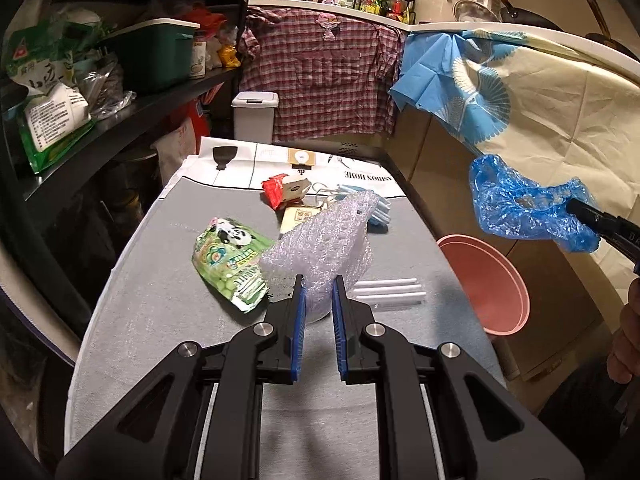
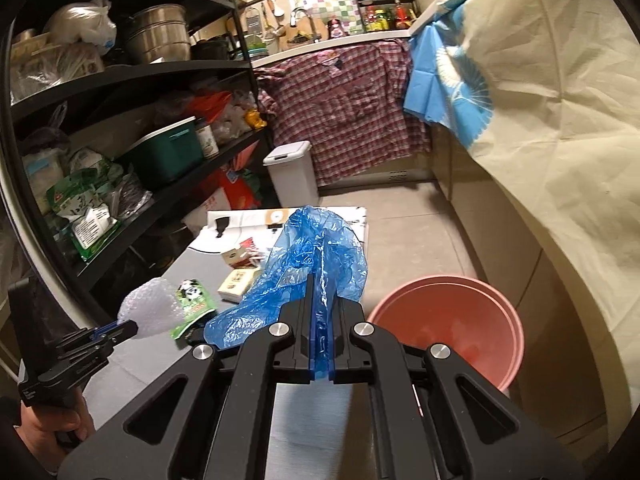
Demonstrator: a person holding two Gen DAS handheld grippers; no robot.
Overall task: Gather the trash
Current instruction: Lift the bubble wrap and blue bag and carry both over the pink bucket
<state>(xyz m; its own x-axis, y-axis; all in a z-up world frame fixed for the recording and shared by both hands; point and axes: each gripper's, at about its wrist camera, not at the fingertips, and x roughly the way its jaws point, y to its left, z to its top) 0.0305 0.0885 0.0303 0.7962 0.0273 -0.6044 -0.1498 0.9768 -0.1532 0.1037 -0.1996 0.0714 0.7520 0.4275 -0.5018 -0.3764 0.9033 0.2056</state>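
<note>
My left gripper [image 1: 319, 280] is shut on a crumpled sheet of clear bubble wrap [image 1: 332, 236], which rises from its blue pads above the grey table [image 1: 160, 320]. In the right wrist view the same gripper [image 2: 120, 326] shows at lower left with the bubble wrap [image 2: 148, 304] at its tip. My right gripper [image 2: 320, 280] is shut on a thin blue plastic cover [image 2: 304, 248] that hangs in the air beside the table. It is also visible as the blue plastic cover [image 1: 520, 208] at the right of the left wrist view. A pink bucket [image 2: 448, 320] stands on the floor below it.
On the table lie a green panda snack bag [image 1: 228, 256], a red and white carton [image 1: 286, 190], a small beige box [image 1: 296, 218], three white tubes [image 1: 388, 290] and a blue face mask [image 1: 380, 212]. A white lidded bin [image 1: 255, 114] stands beyond the table. Black shelves [image 1: 120, 120] line the left side.
</note>
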